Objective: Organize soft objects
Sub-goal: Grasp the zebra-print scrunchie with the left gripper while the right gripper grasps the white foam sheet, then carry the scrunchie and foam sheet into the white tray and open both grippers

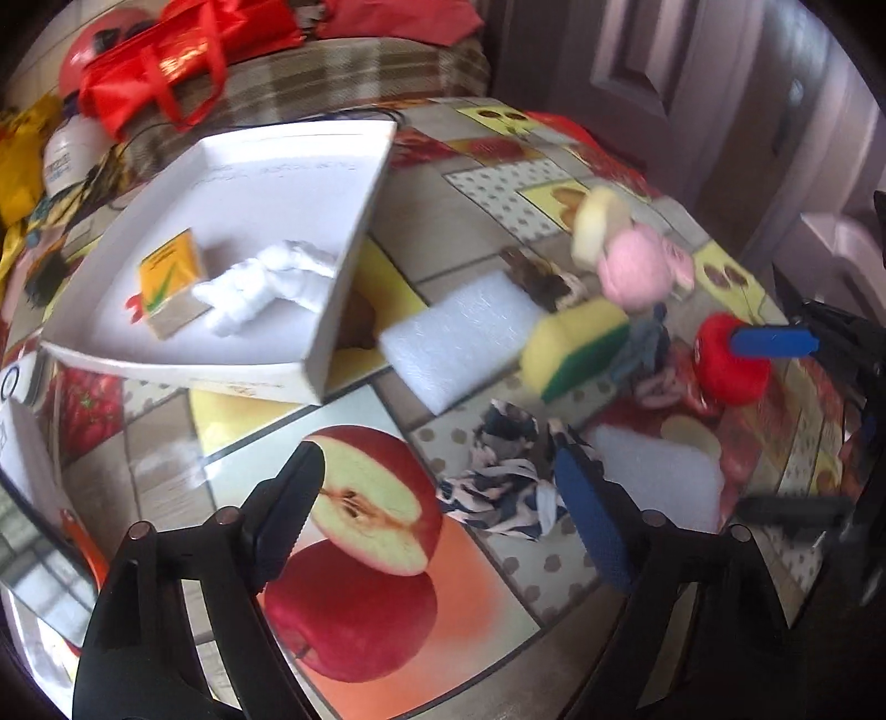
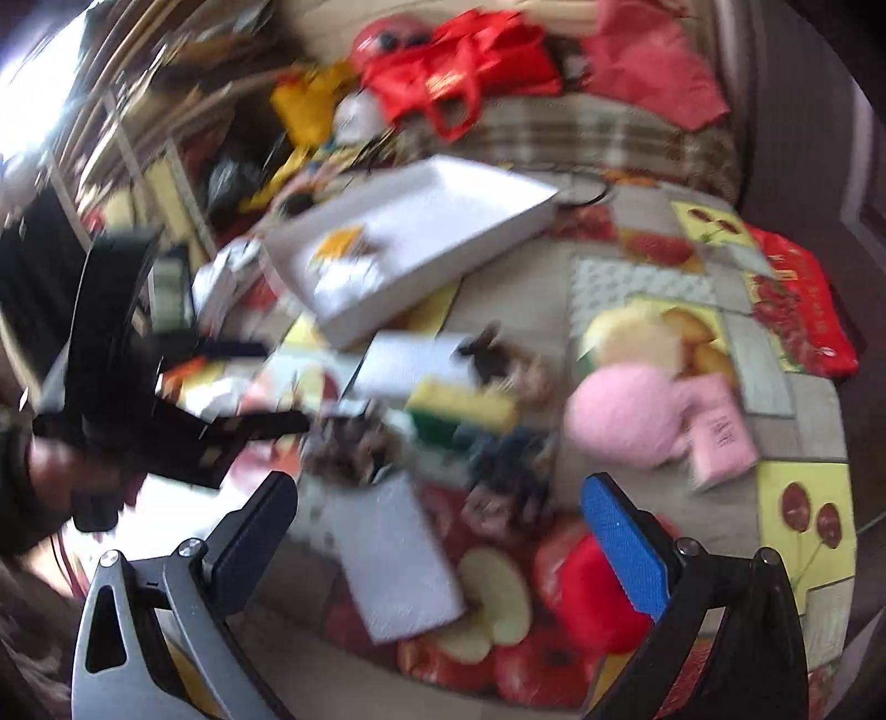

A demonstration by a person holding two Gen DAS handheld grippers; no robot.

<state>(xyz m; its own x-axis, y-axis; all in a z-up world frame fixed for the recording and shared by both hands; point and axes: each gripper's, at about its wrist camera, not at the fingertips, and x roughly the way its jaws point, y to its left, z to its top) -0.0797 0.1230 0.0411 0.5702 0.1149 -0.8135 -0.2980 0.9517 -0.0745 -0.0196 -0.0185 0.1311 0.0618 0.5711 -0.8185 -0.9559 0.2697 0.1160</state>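
Observation:
A white cardboard box on the fruit-print table holds a yellow packet and a white knotted cloth. To its right lie white foam pads, a yellow-green sponge, a pink yarn ball, a red plush and a navy-white patterned cloth. My left gripper is open and empty above the table, its right finger by the patterned cloth. My right gripper is open and empty over a foam pad, with the red plush at its blue finger.
A plaid-covered seat behind the table carries red bags. A pink booklet and a red packet lie at the table's right side. The table edge curves close on the right. The right wrist view is blurred.

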